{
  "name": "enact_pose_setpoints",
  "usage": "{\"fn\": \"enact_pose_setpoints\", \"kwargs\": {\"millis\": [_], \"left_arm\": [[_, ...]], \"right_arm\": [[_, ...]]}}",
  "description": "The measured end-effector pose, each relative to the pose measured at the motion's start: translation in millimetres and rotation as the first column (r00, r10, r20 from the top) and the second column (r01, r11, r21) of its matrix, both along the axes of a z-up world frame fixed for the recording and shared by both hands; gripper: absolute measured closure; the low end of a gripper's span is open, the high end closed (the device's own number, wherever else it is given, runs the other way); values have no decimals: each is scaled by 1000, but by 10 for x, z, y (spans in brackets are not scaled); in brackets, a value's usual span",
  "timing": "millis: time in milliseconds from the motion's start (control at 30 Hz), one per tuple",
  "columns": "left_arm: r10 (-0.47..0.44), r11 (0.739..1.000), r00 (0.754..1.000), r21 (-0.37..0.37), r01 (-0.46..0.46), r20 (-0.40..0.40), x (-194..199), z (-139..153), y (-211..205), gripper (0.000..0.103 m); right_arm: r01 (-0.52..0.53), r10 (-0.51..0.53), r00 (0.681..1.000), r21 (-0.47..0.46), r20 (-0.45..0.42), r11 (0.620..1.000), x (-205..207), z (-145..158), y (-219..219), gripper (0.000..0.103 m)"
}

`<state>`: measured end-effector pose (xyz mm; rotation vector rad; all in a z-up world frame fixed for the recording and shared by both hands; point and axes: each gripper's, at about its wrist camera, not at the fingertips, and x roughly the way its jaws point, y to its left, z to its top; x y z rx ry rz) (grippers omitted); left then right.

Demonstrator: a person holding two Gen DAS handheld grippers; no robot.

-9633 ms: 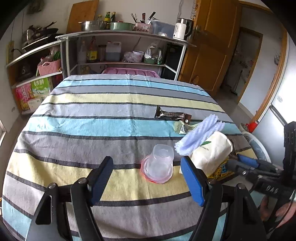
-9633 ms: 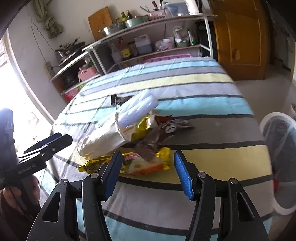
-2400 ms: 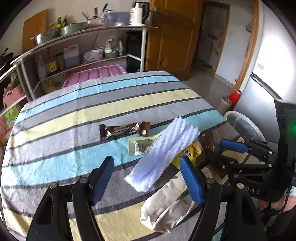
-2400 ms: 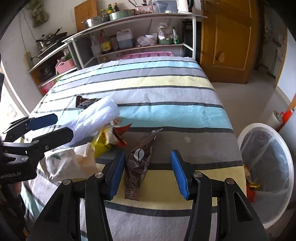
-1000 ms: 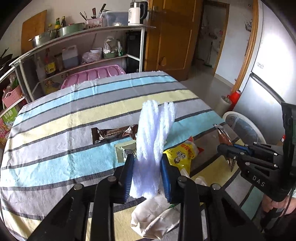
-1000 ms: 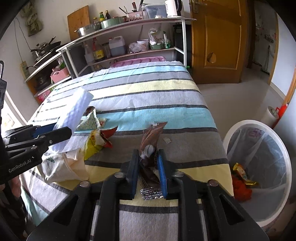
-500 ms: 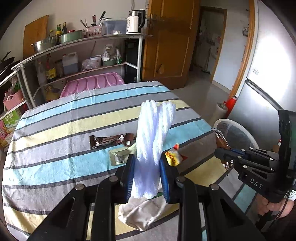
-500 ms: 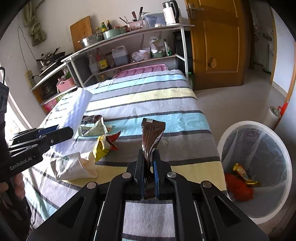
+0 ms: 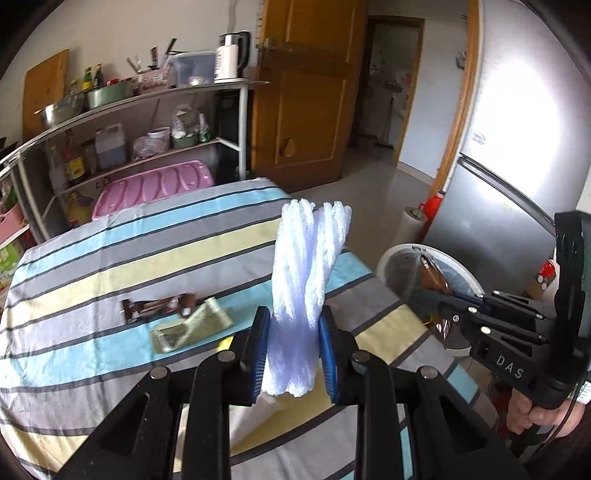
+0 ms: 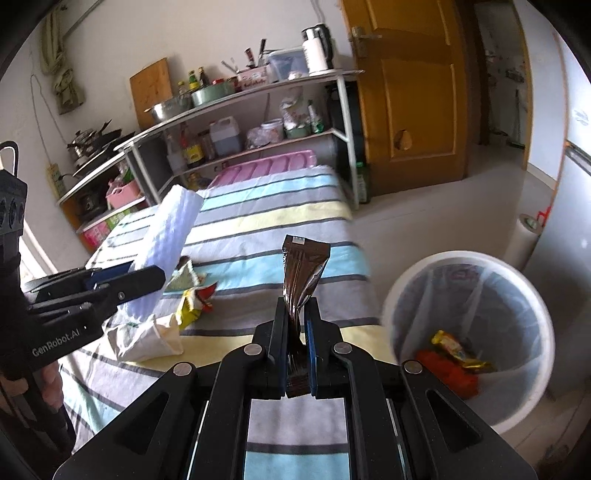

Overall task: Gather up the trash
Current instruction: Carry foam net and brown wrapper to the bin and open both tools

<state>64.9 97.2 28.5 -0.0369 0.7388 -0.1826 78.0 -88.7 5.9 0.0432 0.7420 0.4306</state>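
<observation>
Walls: pale, plain point(image 10: 207, 33); cutting board point(image 10: 150, 90) leaning there
Floor: light, glossy tile point(image 9: 373, 173)
Furniture: metal shelving point(image 10: 236, 122); wooden door point(image 10: 413, 92); silver fridge point(image 9: 517, 155)
Light: daylight, bright on the fridge

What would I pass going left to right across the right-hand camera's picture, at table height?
White foam sheet → cream bag → yellow wrapper → brown wrapper held in the right tool → white bin.
</observation>
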Motion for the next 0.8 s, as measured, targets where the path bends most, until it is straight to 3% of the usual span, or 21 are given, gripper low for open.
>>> {"fn": "enact_pose_setpoints", "kwargs": {"millis": [433, 800], "left_arm": [[-151, 988, 988, 3, 151, -6, 255, -4, -872, 76], [-266, 964, 961, -8, 266, -74, 470, -212, -1646, 76]], "right_arm": [[167, -167, 986, -15, 10, 986, 42, 70, -860, 95], [265, -268, 961, -55, -66, 963, 190, -201, -1501, 95]]}}
